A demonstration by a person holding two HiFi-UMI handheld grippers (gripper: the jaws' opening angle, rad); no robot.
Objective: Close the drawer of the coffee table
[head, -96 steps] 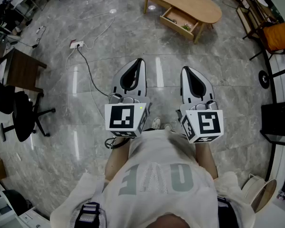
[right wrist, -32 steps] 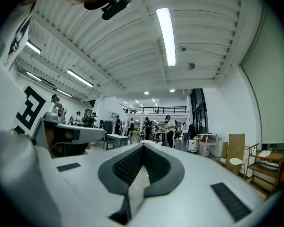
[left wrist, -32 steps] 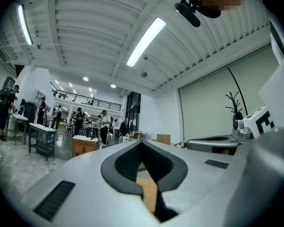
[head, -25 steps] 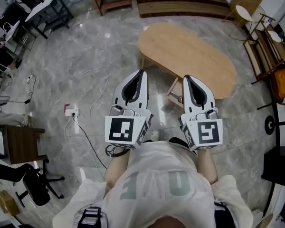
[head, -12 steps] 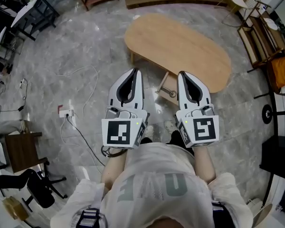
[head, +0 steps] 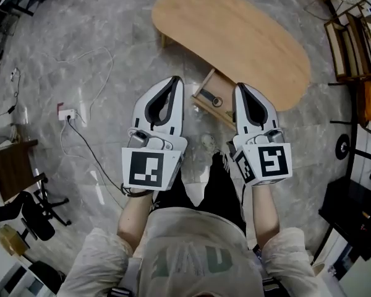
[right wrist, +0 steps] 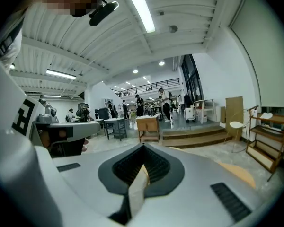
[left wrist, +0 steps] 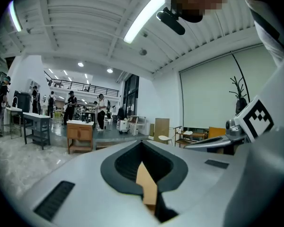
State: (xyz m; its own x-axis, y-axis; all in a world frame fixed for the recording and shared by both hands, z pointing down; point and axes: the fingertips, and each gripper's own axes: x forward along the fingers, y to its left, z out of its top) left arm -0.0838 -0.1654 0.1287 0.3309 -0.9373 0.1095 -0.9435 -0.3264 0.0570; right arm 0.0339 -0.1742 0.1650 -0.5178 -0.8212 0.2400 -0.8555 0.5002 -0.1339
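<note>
Nearer than a second ago, the left hand-held gripper (head: 175, 80) and right hand-held gripper (head: 240, 86) flank the open drawer (head: 211, 98), which juts from the oval wooden counter (head: 235, 36). Both have their jaws pressed together, holding nothing.

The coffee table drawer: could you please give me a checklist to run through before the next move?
1. Drawer needs closing: ok, the drawer stands pulled out of the coffee table.
2. Left gripper free: ok, jaws together, nothing between them.
3. Right gripper free: ok, jaws together, nothing between them.
4. A gripper on the drawer front: cannot tell; in the head view both tips flank the drawer, height unclear.
5. Contents clear the table: cannot tell; a small round item lies inside.
6. Floor cable out of the way: ok, it lies off to the left.
</note>
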